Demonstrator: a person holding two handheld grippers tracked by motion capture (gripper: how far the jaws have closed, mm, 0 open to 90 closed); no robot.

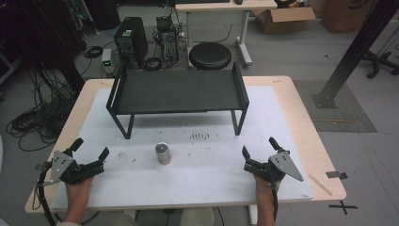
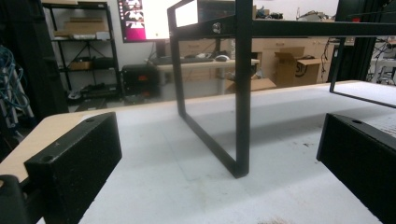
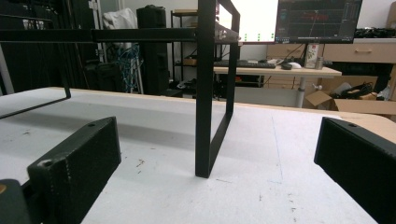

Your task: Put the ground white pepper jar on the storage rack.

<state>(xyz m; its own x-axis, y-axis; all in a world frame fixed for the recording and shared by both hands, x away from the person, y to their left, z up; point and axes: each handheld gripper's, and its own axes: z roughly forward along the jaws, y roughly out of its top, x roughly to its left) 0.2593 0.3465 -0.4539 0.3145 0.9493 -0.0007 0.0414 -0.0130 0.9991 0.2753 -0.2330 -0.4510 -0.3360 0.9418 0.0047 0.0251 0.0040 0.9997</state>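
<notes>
nothing looks started. i hold my left gripper (image 1: 90,147) and right gripper (image 1: 258,146) wide open and empty, resting at the table's near corners. the can (image 1: 163,153) stands untouched between them, before the rack (image 1: 176,91).

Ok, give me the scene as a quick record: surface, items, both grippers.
surface: table with a white mat
rack: black rack standing at the far half of the mat
can: small metal can upright, in front of the rack, between the grippers
left gripper: open, resting near the front left, apart from the can
right gripper: open, resting near the front right, holding nothing
</notes>
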